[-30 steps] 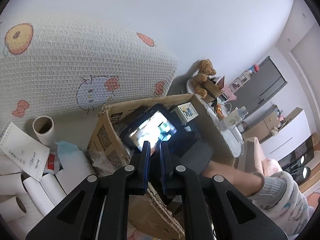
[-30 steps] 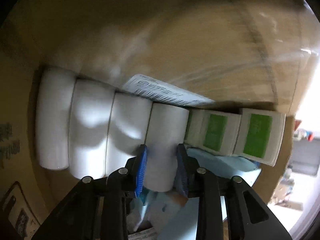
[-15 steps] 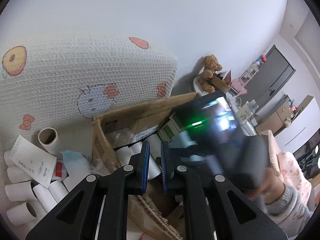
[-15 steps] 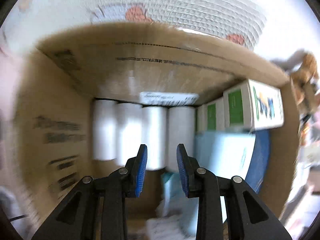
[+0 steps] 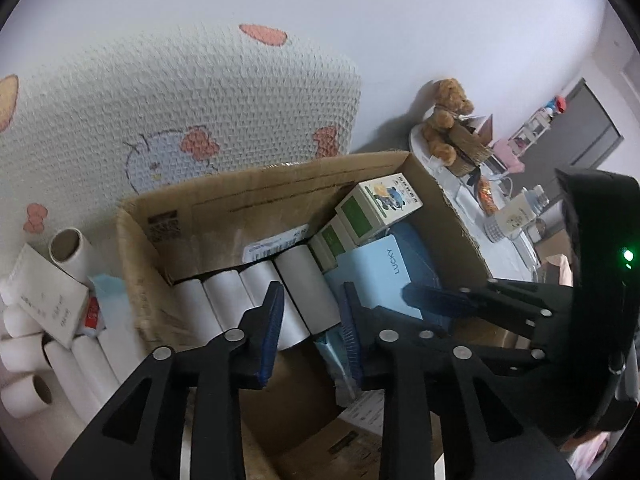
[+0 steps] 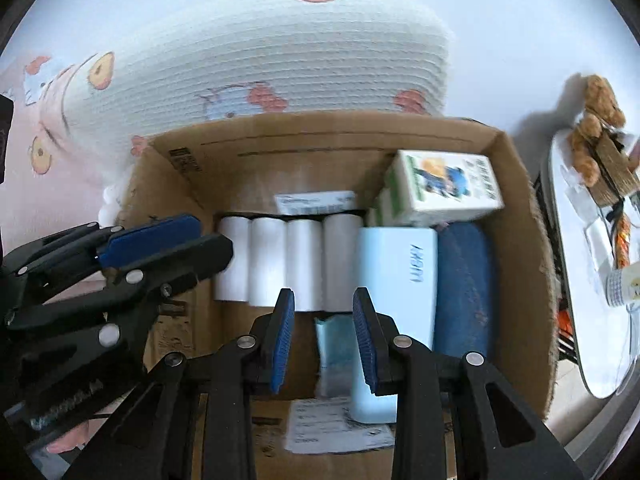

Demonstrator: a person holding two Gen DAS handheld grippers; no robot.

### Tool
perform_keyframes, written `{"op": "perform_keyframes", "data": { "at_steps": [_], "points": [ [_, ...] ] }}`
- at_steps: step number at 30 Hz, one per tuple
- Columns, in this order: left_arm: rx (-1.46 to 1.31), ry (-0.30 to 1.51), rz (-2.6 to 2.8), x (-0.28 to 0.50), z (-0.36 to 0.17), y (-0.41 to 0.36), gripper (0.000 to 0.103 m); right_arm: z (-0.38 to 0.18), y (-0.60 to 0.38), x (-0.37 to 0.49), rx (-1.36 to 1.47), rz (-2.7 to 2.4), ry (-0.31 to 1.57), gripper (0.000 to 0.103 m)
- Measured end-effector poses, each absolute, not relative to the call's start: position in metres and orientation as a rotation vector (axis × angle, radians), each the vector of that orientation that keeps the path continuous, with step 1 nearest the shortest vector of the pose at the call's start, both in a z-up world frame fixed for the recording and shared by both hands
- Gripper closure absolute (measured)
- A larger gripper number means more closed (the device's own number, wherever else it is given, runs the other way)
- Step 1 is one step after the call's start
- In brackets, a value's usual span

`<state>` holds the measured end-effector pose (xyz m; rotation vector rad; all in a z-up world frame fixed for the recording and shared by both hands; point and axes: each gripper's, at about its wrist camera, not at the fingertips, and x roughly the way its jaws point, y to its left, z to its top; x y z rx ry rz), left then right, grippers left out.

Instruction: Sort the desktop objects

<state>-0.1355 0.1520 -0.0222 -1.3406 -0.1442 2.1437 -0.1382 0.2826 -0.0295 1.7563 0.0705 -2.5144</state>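
An open cardboard box (image 5: 280, 184) (image 6: 320, 140) holds a row of white paper rolls (image 5: 248, 300) (image 6: 304, 260), green-and-white cartons (image 5: 380, 204) (image 6: 444, 188), a light blue box marked LUCKY (image 5: 376, 276) (image 6: 400, 272) and a dark blue item (image 6: 464, 280). My left gripper (image 5: 312, 332) hangs over the rolls with its jaws opening and nothing between them; it also shows in the right wrist view (image 6: 200, 236). My right gripper (image 6: 324, 336) (image 5: 440, 300) is above the box, open and empty.
Loose white rolls (image 5: 24, 360), a cardboard-core roll (image 5: 70, 252) and a paper note (image 5: 44, 300) lie left of the box. A patterned cushion (image 5: 180, 100) leans behind it. A round white table (image 5: 460, 184) to the right carries a teddy bear (image 5: 444, 116) and a mug (image 5: 508, 220).
My left jaws have spread apart. The right gripper has risen out of the box and now looks down into it from above, having cleared to the right of the left wrist view.
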Motion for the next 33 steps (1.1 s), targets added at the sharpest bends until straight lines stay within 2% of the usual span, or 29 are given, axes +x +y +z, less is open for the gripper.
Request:
{"op": "perform_keyframes", "data": {
  "at_steps": [2, 11, 23, 33],
  "points": [
    [-1.376, -0.143, 2.130, -0.135, -0.028, 0.162, 0.063, -0.026, 0.294, -0.132, 1.758, -2.541, 0.075, 0.076],
    [-1.559, -0.220, 2.032, -0.127, -0.063, 0.198, 0.063, -0.035, 0.331, -0.111, 1.786, -2.591, 0.030, 0.076],
    [-1.836, -0.625, 1.827, -0.129, -0.109, 0.209, 0.064, -0.058, 0.332, -0.107, 1.785, -2.538, 0.135, 0.076],
    [-1.898, -0.677, 1.702, -0.122, -0.126, 0.220, 0.065, -0.065, 0.336, -0.104, 1.809, -2.520, 0.169, 0.076]
  ]
}}
